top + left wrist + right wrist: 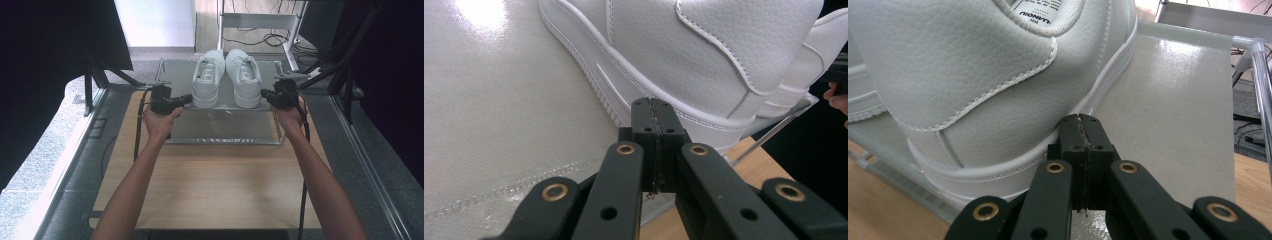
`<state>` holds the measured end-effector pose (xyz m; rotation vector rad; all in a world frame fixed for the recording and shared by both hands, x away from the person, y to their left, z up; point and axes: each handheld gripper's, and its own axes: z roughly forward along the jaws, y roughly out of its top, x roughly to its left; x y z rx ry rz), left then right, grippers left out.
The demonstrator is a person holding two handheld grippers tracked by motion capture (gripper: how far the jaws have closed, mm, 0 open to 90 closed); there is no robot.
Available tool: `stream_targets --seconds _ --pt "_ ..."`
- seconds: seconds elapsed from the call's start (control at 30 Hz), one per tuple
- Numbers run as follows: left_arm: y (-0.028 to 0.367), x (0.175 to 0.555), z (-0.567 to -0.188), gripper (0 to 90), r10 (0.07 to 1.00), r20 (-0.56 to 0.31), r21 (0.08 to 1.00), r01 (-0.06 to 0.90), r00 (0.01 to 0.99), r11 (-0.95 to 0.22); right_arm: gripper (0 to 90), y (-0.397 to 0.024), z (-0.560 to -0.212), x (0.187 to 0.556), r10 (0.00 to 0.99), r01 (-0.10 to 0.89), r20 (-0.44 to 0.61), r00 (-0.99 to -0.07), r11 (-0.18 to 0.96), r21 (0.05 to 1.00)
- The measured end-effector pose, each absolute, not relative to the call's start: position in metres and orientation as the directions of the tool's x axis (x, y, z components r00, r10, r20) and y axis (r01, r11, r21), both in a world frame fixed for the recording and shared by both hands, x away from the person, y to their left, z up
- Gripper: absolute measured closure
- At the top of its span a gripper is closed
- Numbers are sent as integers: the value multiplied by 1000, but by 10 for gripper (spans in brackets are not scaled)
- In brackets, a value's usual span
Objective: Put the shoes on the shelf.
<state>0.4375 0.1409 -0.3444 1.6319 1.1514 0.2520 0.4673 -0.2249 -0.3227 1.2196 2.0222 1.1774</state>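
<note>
Two white leather sneakers stand side by side, heels toward me, on a silvery mat in a metal frame: the left shoe (207, 80) and the right shoe (244, 77). My left gripper (189, 99) points at the left shoe's outer heel side. In the left gripper view its jaws (655, 102) are shut with nothing between them, tips just short of the left shoe's sole (684, 45). My right gripper (265, 93) is at the right shoe's outer heel side. Its jaws (1082, 119) are shut and empty, close to that shoe's sole edge (973, 65).
The framed mat (225, 127) lies on the far half of a wooden table (220, 185). A chrome frame rail (1260, 85) runs along the mat's edge. Beyond the table stand a white metal rack (260, 22) and floor cables. Black stands flank both sides.
</note>
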Motion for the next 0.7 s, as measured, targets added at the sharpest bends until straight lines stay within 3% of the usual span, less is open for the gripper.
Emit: stream_targets --seconds 0.37,0.43,0.5,0.6,0.7 --pt "126 439 -347 900 734 -405 828 560 545 41 900 -214 -323 462 852 458 76 -518 201 866" --pt "120 439 -347 900 740 -398 830 557 543 38 900 -203 -323 457 838 439 49 -543 234 868" --pt "120 438 -347 900 744 -397 830 557 538 40 900 -196 -323 453 854 403 -44 -519 289 868" --pt "122 439 -349 900 726 -421 824 564 544 55 900 -203 -325 455 843 428 39 -536 232 873" --pt "123 439 -350 900 721 -427 824 563 546 62 900 -203 -326 455 844 422 37 -536 229 877"
